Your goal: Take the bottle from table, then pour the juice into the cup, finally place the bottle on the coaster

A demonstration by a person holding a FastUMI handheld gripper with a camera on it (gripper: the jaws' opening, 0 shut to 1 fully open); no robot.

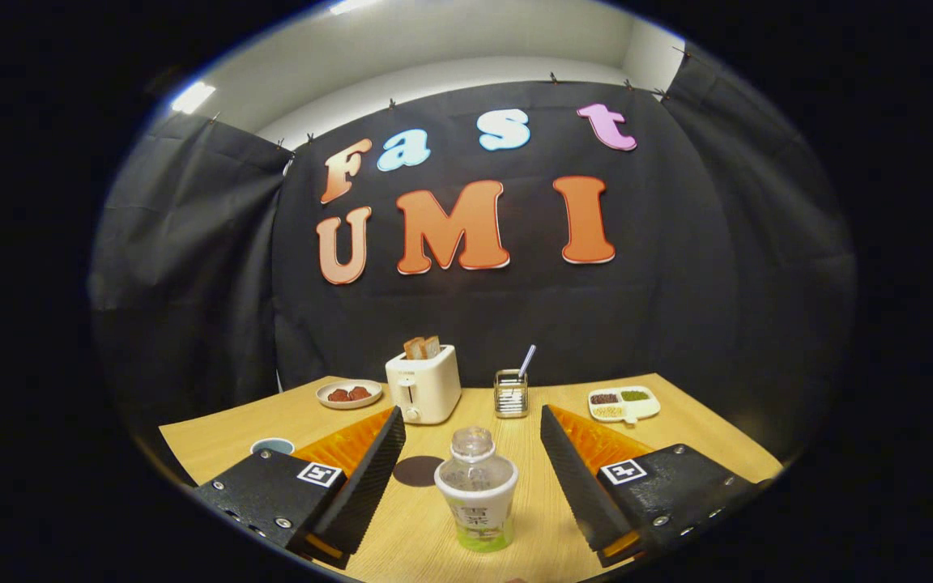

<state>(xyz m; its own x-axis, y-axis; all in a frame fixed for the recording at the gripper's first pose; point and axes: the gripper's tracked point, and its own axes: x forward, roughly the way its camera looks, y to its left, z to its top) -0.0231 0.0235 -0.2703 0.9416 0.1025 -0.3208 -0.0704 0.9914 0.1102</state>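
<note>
Now my gripper [473,465] stands wide open with the bottle [477,490] upright between its fingers, touching neither, low in the frame's centre, so I can close on it; the coaster [417,470] lies just left behind, the cup [272,446] further left.

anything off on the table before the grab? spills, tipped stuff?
Nothing stands out. The bottle stands upright on the table between the open gripper fingers, untouched. Coaster lies flat, cup upright; no spill visible.
</note>
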